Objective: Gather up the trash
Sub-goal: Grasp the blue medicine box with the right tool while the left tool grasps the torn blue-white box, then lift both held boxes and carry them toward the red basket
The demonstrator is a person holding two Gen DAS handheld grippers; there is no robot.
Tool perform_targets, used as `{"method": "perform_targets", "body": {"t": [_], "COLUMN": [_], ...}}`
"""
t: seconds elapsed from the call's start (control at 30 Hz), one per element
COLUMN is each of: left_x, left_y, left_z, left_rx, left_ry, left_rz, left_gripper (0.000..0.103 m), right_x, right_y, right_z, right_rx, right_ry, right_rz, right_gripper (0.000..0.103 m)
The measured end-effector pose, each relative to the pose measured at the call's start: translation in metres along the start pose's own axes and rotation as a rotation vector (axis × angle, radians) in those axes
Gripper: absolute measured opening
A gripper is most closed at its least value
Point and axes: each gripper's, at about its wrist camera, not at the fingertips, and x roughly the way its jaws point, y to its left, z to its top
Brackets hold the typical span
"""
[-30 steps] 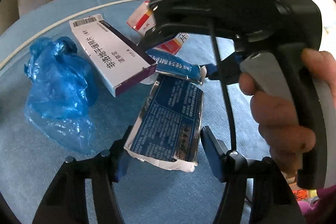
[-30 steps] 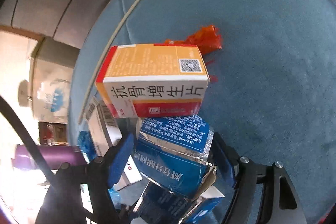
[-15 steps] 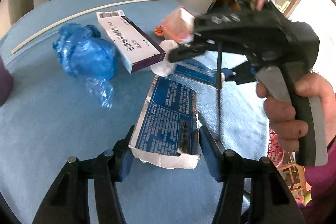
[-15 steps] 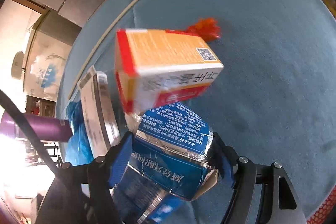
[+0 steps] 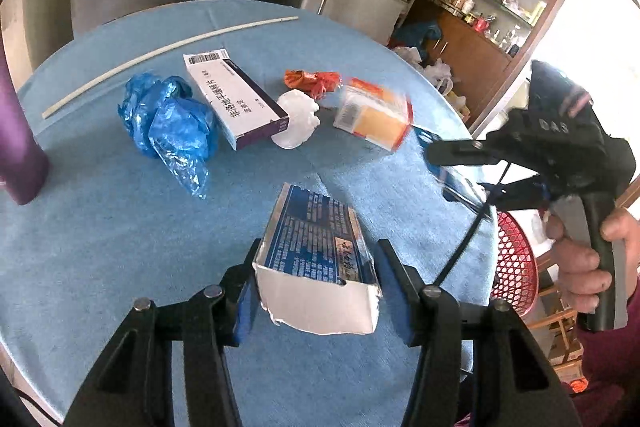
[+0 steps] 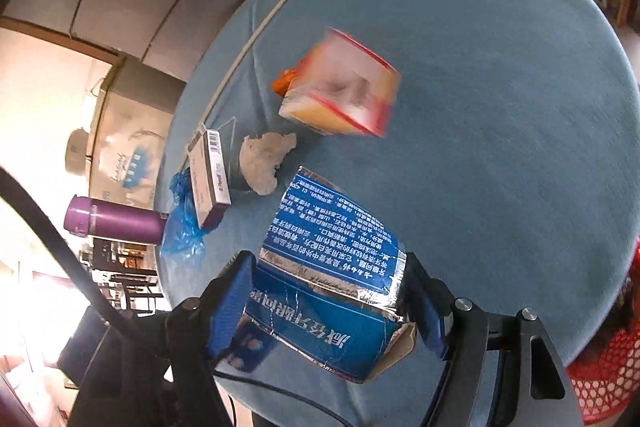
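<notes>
A torn blue cardboard box (image 6: 320, 303) is being pinched by the right gripper (image 6: 332, 303), which is nearer the red mesh basket (image 6: 604, 379), just past the table edge on its right. Another torn blue box (image 5: 316, 267) is being squeezed by the left gripper (image 5: 316, 291), whose jaws have just been closing; its long side is pointing away.

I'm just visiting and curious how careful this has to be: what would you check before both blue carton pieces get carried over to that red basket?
1. Left gripper pinches the torn blue carton piece, jaws just closing: ok.
2. Right gripper grips the other blue carton piece: ok.
3. Red mesh basket within reach beside the table: ok.
4. Basket has room: cannot tell.
5. Orange medicine box at rest: not ok, blurred.
</notes>
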Motion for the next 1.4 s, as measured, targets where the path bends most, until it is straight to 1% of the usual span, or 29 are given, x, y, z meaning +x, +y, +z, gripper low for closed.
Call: {"method": "perform_targets", "body": {"t": [0.13,0.17,0.23,0.33,0.47,0.57,0.63,0.7,0.77,0.93,1.0,1.03,1.13,1.3,1.4], "left_x": [0.001,0.001,0.003,0.008,0.027,0.036,0.037,0.04,0.038,0.033,0.029,0.026,0.017,0.005,-0.002], "left_y": [-0.007,-0.009,-0.012,-0.008,0.002,0.002,0.001,0.0,-0.001,-0.012,-0.019,-0.023,-0.033,-0.048,-0.061], "left_z": [-0.005,-0.007,-0.011,-0.019,-0.022,-0.023,-0.021,-0.018,-0.017,-0.014,-0.012,-0.01,-0.005,0.006,0.012], "left_rx": [0.006,0.01,0.026,0.036,-0.003,0.004,0.017,0.021,0.022,0.061,0.08,0.091,0.113,0.131,0.159], "left_ry": [-0.003,-0.004,0.001,0.016,0.079,0.086,0.07,0.072,0.066,0.056,0.051,0.047,0.025,0.004,-0.012], "left_rz": [0.013,0.018,0.031,0.067,0.05,0.057,0.069,0.075,0.066,0.084,0.104,0.112,0.104,0.107,0.108], "left_gripper": [0.055,0.055,0.055,0.06,0.066,0.069,0.069,0.068,0.066,0.061,0.06,0.059,0.059,0.059,0.059], "right_x": [-0.005,-0.013,-0.013,-0.018,-0.022,-0.022,-0.023,-0.026,-0.03,-0.043,-0.049,-0.052,-0.062,-0.077,-0.085], "right_y": [-0.014,-0.023,-0.026,-0.034,-0.043,-0.044,-0.043,-0.041,-0.04,-0.039,-0.041,-0.042,-0.046,-0.056,-0.062], "right_z": [-0.012,-0.017,-0.017,-0.021,-0.027,-0.029,-0.03,-0.03,-0.03,-0.033,-0.035,-0.036,-0.038,-0.043,-0.046], "right_rx": [0.02,0.028,0.039,0.047,0.047,0.045,0.039,0.027,0.014,-0.004,-0.008,-0.011,-0.017,-0.002,0.008], "right_ry": [-0.01,-0.01,-0.013,-0.02,-0.022,-0.019,-0.022,-0.032,-0.043,-0.066,-0.077,-0.084,-0.104,-0.126,-0.135], "right_rz": [0.004,0.009,0.015,0.013,0.011,0.017,0.018,0.017,0.017,0.026,0.032,0.033,0.035,0.04,0.043], "right_gripper": [0.075,0.075,0.075,0.075,0.075,0.075,0.075,0.075,0.075,0.075,0.075,0.075,0.075,0.075,0.075]}}
